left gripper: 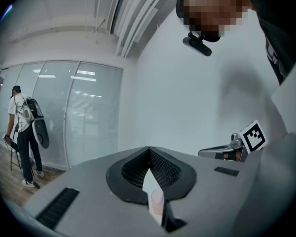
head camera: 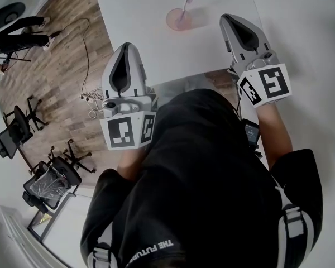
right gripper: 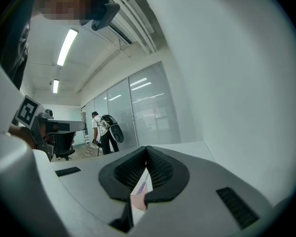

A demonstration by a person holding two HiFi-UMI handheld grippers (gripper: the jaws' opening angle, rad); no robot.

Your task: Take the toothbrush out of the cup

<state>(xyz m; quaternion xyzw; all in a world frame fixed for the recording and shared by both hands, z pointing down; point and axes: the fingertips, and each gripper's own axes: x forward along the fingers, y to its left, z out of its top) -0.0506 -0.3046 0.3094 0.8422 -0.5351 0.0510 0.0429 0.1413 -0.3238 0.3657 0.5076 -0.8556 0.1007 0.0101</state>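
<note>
A translucent pink cup (head camera: pixel 180 20) stands on the white table (head camera: pixel 139 15), far from its near edge. A toothbrush (head camera: pixel 185 7) with a purple handle leans in the cup, head up. My left gripper (head camera: pixel 127 45) hovers near the table's left front, short of the cup and to its left, shut and holding nothing. My right gripper (head camera: pixel 226 18) is level with the cup on its right, also shut and holding nothing. Through the left gripper (left gripper: pixel 149 148) pads I see the cup (left gripper: pixel 157 204). The right gripper (right gripper: pixel 147 148) view shows the cup (right gripper: pixel 138 200) and toothbrush (right gripper: pixel 142 185).
The table's left edge (head camera: pixel 103 32) drops to a wooden floor with cables (head camera: pixel 85 54) and office chairs (head camera: pixel 50 177). A white wall runs along the right. A person with a backpack (left gripper: pixel 24 132) stands far off by glass partitions.
</note>
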